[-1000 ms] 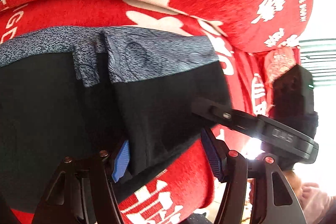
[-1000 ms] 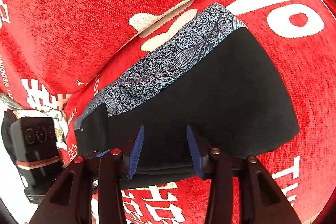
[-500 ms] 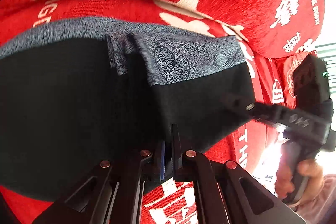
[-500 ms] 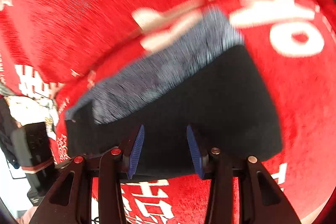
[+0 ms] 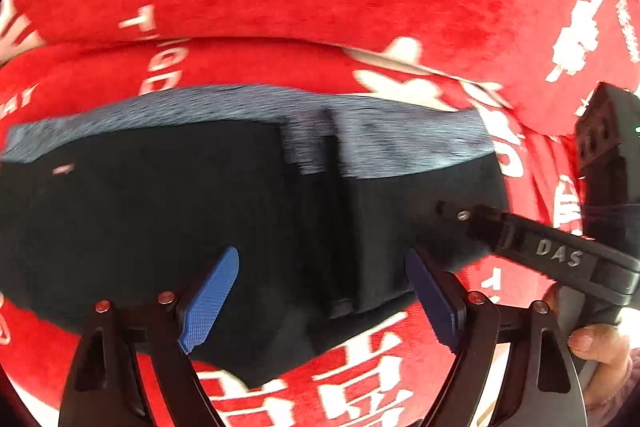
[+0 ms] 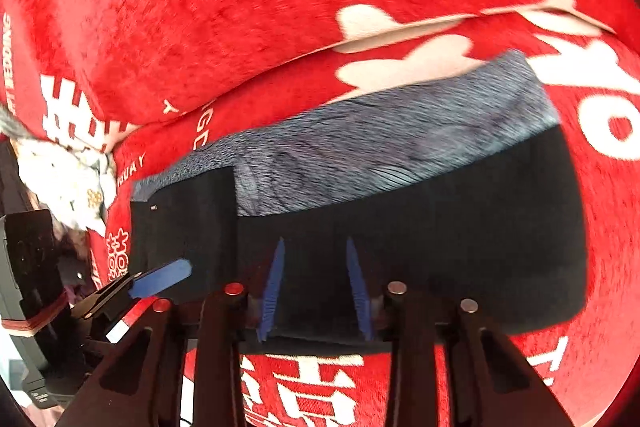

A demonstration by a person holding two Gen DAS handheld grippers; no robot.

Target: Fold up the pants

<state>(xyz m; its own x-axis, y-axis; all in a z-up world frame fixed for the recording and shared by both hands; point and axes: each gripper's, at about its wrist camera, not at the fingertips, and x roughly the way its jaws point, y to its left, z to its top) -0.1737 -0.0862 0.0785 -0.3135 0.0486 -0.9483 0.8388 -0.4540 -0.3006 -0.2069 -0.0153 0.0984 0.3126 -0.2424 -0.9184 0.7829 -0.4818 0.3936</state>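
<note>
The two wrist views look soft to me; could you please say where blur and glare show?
Left wrist view: motion blur streaks the black pants with grey patterned waistband; white glare at the lower right edge. Right wrist view: same streaking on the waistband, red printed cushion cover smeared, fisheye bending throughout.

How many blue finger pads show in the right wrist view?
3: two on the right tool over the black pants, one on the left tool's finger at lower left; its second pad is hidden.
</note>
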